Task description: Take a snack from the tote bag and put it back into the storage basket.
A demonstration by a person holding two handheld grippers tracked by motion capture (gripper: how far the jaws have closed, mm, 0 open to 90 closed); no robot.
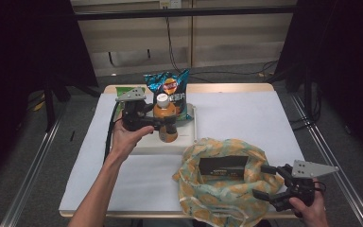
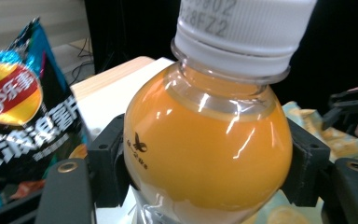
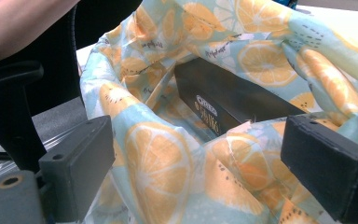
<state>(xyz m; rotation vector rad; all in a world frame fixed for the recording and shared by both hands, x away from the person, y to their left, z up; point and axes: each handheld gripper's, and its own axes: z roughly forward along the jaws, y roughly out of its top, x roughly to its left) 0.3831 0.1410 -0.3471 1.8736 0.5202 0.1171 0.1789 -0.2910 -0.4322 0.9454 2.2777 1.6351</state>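
Grasping step: left gripper (image 1: 166,124) has its jaws pinching the orange juice bottle (image 2: 205,149) at its shoulder, bottle upright on the white tray (image 1: 189,137), just in front of the chip bag (image 1: 170,90). Right gripper (image 1: 270,185) has its jaws spread around the rim of the lemon-print cloth bag (image 1: 222,184), near the tray. Judged next: lift the bottle clear and lower it into the bag's mouth beside the black box (image 3: 228,100); the slack rim could snag.

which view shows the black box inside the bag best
The right gripper view: the black box lies close, its printed label visible, inside the orange-print bag. The high view shows it small, one face in the bag's mouth. The left gripper view catches a bit of the bag, no box.
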